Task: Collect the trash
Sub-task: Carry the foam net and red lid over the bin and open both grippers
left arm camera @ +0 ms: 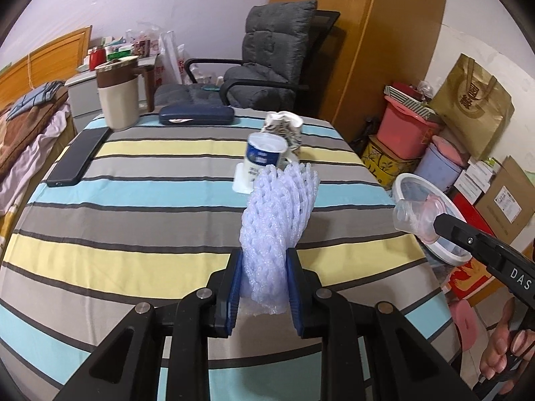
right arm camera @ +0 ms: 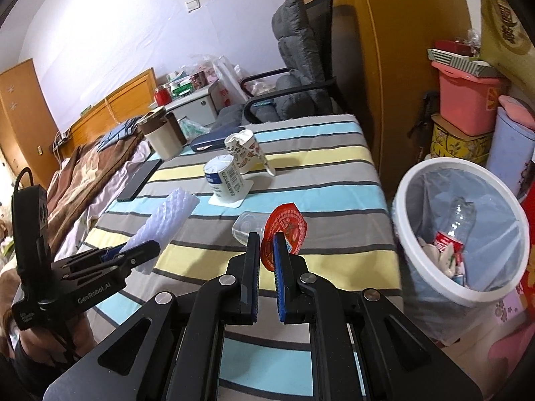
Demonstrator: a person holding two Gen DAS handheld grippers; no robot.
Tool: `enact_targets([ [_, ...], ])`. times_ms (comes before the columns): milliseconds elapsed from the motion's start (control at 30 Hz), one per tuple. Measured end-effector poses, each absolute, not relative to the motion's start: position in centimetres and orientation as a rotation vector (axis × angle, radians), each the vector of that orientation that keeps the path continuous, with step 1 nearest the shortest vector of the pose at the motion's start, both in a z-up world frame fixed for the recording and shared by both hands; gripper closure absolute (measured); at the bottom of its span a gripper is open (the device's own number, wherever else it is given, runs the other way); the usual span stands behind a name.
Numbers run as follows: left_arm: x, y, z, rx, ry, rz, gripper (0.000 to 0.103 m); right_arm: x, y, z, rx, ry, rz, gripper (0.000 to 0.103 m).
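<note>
My left gripper point(left arm camera: 264, 260) is shut on a white foam fruit net point(left arm camera: 279, 220), held above the striped table; the net shows in the right wrist view point(right arm camera: 167, 224) too. My right gripper point(right arm camera: 266, 244) is shut on a small clear plastic cup with a red foil lid point(right arm camera: 284, 230), seen from the left wrist as a clear cup point(left arm camera: 414, 215). A white bin point(right arm camera: 461, 234) with a liner stands right of the table and holds a plastic bottle point(right arm camera: 454, 227). A crumpled paper cup point(left arm camera: 284, 127) and a blue-and-white carton point(left arm camera: 264, 158) stand on the table.
A phone point(left arm camera: 78, 157), a glasses case point(left arm camera: 197, 115) and a beige mug point(left arm camera: 117, 97) sit at the table's far left. A grey chair point(left arm camera: 267, 63) stands behind. Boxes, a pink bucket point(left arm camera: 406, 130) and bags crowd the right wall. A bed lies to the left.
</note>
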State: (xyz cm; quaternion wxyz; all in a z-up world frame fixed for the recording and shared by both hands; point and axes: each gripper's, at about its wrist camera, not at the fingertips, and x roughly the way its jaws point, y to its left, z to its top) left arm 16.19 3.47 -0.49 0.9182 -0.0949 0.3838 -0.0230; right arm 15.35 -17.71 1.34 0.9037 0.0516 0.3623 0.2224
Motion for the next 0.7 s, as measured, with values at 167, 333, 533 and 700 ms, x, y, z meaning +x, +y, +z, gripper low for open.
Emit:
enact_targets([
  [167, 16.8, 1.7, 0.0, -0.174, 0.788, -0.077, 0.078, 15.0, -19.1, 1.5, 0.122, 0.735, 0.432, 0.093],
  [333, 17.6, -0.4, 0.3, -0.152, 0.789, -0.112, 0.078, 15.0, -20.8, 1.5, 0.137, 0.727, 0.399, 0.093],
  [533, 18.9, -3.3, 0.3, -0.130, 0.798, -0.176, 0.078, 15.1, -23.6, 1.5, 0.161, 0.719, 0.338, 0.093],
  [700, 20.1, -6.2, 0.4, -0.105, 0.804, -0.243, 0.078, 15.2, -26.3, 1.4, 0.190, 0.713, 0.276, 0.093],
])
